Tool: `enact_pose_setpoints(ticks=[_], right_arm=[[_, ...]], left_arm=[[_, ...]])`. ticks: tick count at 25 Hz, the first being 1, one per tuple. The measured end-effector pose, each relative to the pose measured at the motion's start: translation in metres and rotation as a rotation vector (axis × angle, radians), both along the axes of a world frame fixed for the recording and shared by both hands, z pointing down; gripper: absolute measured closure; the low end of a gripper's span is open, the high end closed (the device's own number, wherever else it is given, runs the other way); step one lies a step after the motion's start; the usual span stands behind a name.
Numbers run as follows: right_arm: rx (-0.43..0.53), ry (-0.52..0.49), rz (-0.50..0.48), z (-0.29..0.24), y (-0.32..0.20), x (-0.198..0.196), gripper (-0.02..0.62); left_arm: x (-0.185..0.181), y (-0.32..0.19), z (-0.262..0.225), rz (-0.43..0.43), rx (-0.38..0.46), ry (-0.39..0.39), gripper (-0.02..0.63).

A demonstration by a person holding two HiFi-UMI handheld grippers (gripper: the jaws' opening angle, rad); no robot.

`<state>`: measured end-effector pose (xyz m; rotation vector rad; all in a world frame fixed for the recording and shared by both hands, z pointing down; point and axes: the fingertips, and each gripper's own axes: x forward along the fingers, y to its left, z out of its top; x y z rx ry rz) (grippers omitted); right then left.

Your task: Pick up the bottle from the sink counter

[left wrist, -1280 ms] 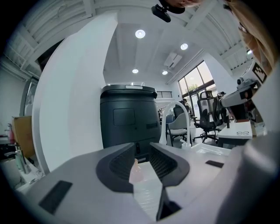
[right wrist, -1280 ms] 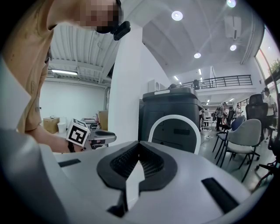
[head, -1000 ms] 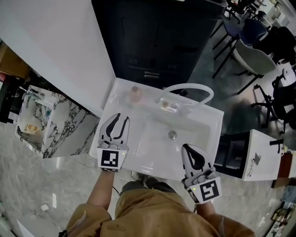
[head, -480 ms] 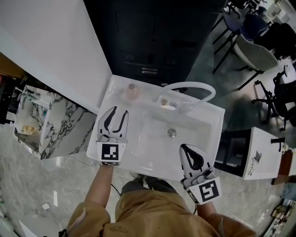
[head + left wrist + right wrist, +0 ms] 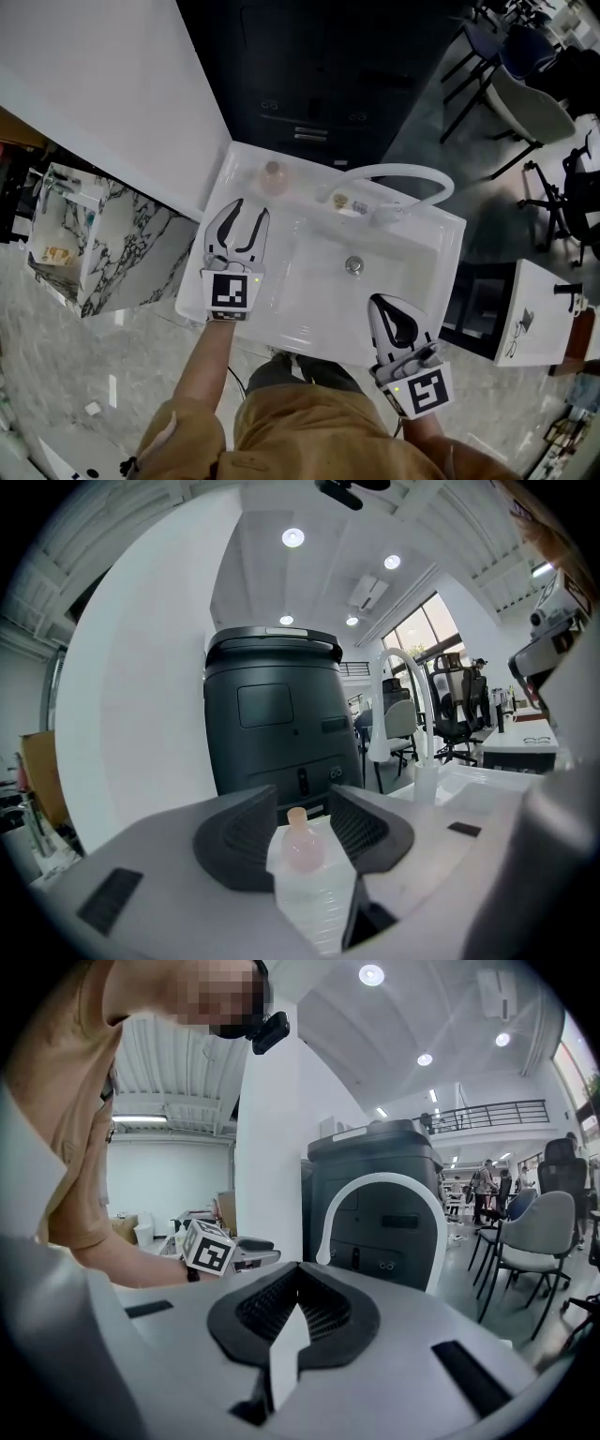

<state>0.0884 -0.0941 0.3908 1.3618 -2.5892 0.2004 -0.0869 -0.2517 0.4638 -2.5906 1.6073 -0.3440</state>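
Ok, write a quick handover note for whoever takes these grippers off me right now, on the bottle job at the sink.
Left gripper: open, jaws have just been opening, nothing between them. It is aimed at the bottle but stops short of it.
Right gripper: shut, empty, at the sink's near right edge.
Bottle: upright and untouched on the back left corner of the sink counter, left of the white faucet.
Done: the left gripper is lined up with the bottle.
Left to do: probably ease the left gripper forward around the bottle, close on it, then lift.
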Motion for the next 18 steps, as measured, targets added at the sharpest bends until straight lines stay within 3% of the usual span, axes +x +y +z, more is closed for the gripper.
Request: enact_pose_setpoints(ticks=[18], right_arm=[[-0.054,-0.015,0.004,0.028,-0.015,0.003,0.597]], left_arm=[[0.015,-0.055,0.040,0.014,-0.046,-0.009,0.391]])
